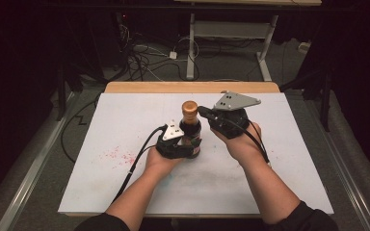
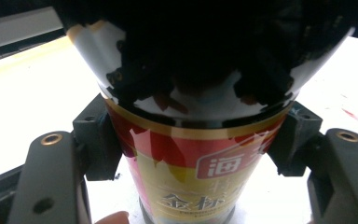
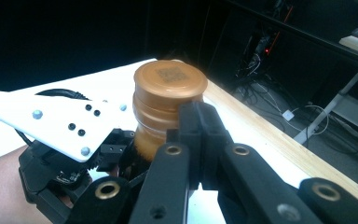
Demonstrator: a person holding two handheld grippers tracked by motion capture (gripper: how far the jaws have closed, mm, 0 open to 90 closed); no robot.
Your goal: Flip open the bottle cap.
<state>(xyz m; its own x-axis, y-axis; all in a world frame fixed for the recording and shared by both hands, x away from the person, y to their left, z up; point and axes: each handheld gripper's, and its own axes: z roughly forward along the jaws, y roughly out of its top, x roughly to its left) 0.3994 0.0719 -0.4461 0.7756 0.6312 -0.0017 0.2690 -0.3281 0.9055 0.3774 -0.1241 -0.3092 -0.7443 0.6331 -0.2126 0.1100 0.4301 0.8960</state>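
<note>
A dark bottle (image 1: 191, 131) with a red and gold label (image 2: 191, 163) stands upright mid-table. Its gold cap (image 1: 190, 107) shows close up in the right gripper view (image 3: 170, 79). My left gripper (image 1: 185, 144) is shut on the bottle's body, a pad pressed on each side (image 2: 98, 140). My right gripper (image 1: 205, 113) sits just right of the cap at neck height. Its jaws are shut together, their tips (image 3: 198, 126) against the cap's side with nothing between them. The left gripper's grey plate (image 3: 60, 121) lies beside the cap.
The white tabletop (image 1: 125, 110) has a wooden far edge (image 1: 192, 87) and faint red stains (image 1: 118, 155) left of the left hand. On the floor beyond are loose cables (image 1: 144, 57) and a white desk frame (image 1: 231, 29).
</note>
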